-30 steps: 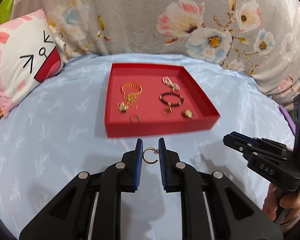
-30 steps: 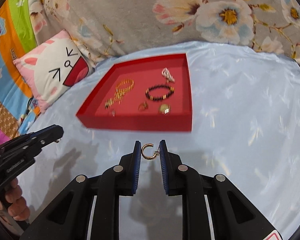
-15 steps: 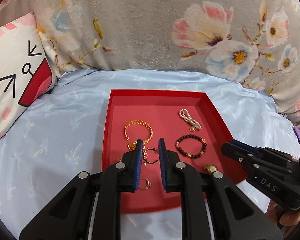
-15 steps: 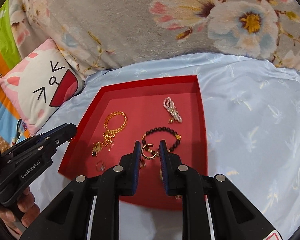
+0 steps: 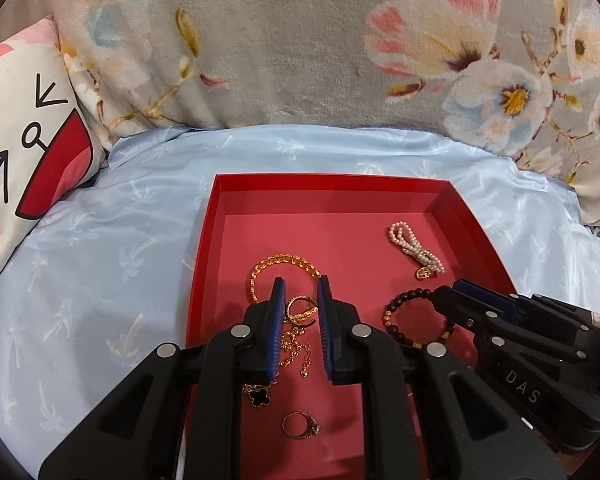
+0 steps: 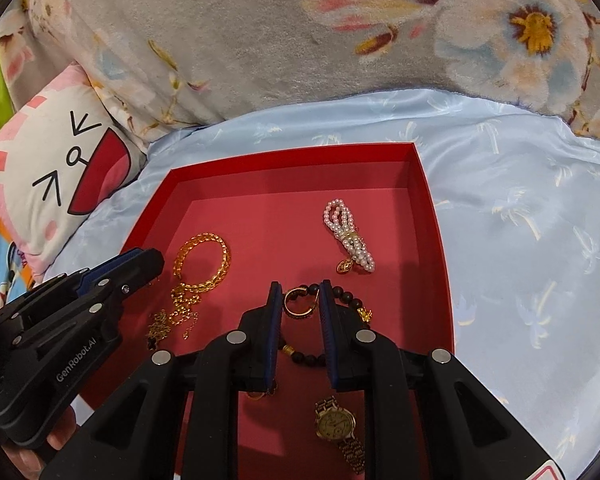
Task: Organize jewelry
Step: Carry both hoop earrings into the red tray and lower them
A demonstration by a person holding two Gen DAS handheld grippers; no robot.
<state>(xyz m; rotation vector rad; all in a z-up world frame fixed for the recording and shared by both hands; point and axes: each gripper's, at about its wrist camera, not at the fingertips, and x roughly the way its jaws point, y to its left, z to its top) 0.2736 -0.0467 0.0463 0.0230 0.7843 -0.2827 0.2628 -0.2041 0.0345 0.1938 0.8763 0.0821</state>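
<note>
A red tray (image 5: 324, 186) (image 6: 292, 156) lies on the pale blue sheet. In it are a gold chain bracelet (image 5: 260, 268) (image 6: 204, 256), a pearl bracelet (image 5: 414, 248) (image 6: 348, 236), a dark bead bracelet (image 5: 400, 308) (image 6: 348, 296), a ring (image 5: 300, 426) and a gold watch (image 6: 336, 424). My left gripper (image 5: 300, 300) is shut on a gold hoop earring (image 5: 300, 310), held over the tray's left part. My right gripper (image 6: 300, 300) is shut on a second gold hoop earring (image 6: 298, 304), held over the bead bracelet.
A cat-face pillow (image 5: 24, 152) (image 6: 52, 184) lies to the left of the tray. A grey floral blanket (image 5: 320, 40) (image 6: 300, 32) rises behind it. Blue sheet (image 6: 532, 240) spreads on both sides of the tray.
Both grippers have moved forward from in front of the tray to over its inside, each still holding its hoop earring. The tray looks much nearer.
</note>
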